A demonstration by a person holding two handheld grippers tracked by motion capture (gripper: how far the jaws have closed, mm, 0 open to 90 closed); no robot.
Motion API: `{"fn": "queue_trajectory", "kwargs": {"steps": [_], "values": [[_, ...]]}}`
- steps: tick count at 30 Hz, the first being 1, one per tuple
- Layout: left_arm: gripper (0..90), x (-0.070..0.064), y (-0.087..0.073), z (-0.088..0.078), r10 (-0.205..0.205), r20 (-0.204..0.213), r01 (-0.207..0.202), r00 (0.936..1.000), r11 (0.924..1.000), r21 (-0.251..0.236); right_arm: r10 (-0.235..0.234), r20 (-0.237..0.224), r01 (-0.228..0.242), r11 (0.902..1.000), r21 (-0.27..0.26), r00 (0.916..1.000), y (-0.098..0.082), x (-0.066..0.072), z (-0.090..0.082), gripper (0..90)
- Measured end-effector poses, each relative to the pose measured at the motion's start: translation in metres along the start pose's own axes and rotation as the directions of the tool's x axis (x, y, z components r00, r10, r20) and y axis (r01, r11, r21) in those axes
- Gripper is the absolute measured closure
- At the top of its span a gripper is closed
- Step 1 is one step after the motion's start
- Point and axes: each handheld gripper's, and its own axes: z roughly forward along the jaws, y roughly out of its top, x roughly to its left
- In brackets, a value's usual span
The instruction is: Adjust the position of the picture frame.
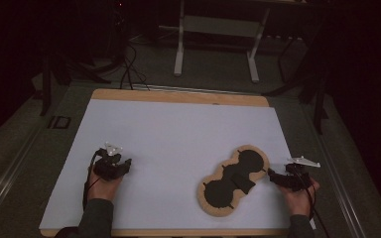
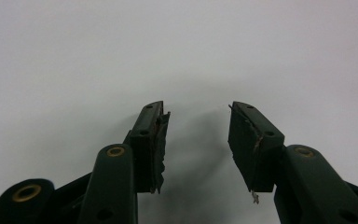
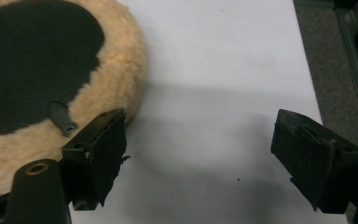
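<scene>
the fleece pad (image 1: 233, 181) lay fuzzy rim up on the white sheet (image 1: 178, 144), near right. the right gripper (image 1: 273, 175) sat just right of it, jaws wide, nothing between. the left gripper (image 1: 120, 165) rested well apart at near left, jaws parted and empty.

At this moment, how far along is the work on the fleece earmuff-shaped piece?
Barely begun. Done: nothing visible; the fleece-edged piece lies flat on the white table sheet, dark side up. In hand: the right gripper is open right beside its fluffy rim, gripping nothing. The left gripper is open over bare sheet, away from it. Left: grasping and handling the piece.
</scene>
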Motion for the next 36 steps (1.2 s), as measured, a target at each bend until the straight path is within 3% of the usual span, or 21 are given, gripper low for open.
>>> {"fn": "queue_trajectory", "kwargs": {"steps": [2,7,10,13,15,17,22,23,28,30,33,36], "values": [[57.1,-0.009,0.002,-0.008,0.029,0.041,-0.027,0.9988,0.9986,-0.046,-0.013,-0.013,0.013,0.9997,-0.02,0.9998,0.001,0.001,-0.003,22.6],[56.8,-0.019,0.003,-0.015,0.066,0.094,-0.059,0.9933,0.9954,-0.075,-0.025,-0.031,0.025,0.9992,-0.03,0.9992,0.003,0.004,-0.008,25.8],[55.9,-0.027,0.005,-0.02,0.073,0.148,-0.059,0.9863,0.9936,-0.096,-0.028,-0.053,0.026,0.9991,-0.032,0.9982,0.004,0.006,-0.009,29.3],[53.5,-0.032,0.006,-0.022,0.069,0.173,-0.052,0.9824,0.9935,-0.101,-0.032,-0.059,0.03,0.9991,-0.03,0.9977,0.004,0.008,-0.011,32.6],[51.7,-0.036,0.007,-0.024,0.058,0.229,-0.034,0.9717,0.9938,-0.105,-0.06,-0.076,0.057,0.9978,-0.032,0.9953,0.005,0.011,-0.012,37.8],[50.8,-0.041,0.009,-0.025,0.079,0.259,-0.052,0.9627,0.9926,-0.11,-0.067,-0.081,0.065,0.9973,-0.033,0.9944,0.005,0.012,-0.012,39.1],[48.6,-0.055,0.013,-0.029,0.125,0.266,-0.095,0.9558,0.9881,-0.121,-0.08,-0.102,0.077,0.9965,-0.034,0.9915,0.005,0.014,-0.013,44.7],[48.7,-0.058,0.014,-0.03,0.132,0.277,-0.102,0.9518,0.9873,-0.121,-0.079,-0.106,0.076,0.9965,-0.034,0.9912,0.005,0.014,-0.013,45.5],[48.7,-0.075,0.015,-0.033,0.196,0.343,-0.158,0.9188,0.9781,-0.135,-0.088,-0.132,0.085,0.9959,-0.033,0.9872,0.004,0.014,-0.014,52.8],[49.5,-0.082,0.016,-0.035,0.215,0.358,-0.175,0.9085,0.9744,-0.141,-0.102,-0.164,0.098,0.9948,-0.028,0.9813,0.003,0.015,-0.015,60.0],[50.8,-0.09,0.017,-0.035,0.229,0.374,-0.188,0.8989,0.9717,-0.143,-0.112,-0.184,0.109,0.9937,-0.026,0.9765,0.002,0.016,-0.016,65.0],[52.8,-0.095,0.016,-0.033,0.23,0.371,-0.196,0.8998,0.9723,-0.127,-0.144,-0.212,0.143,0.9896,-0.019,0.9667,0.001,0.019,-0.017,70.7]]}}
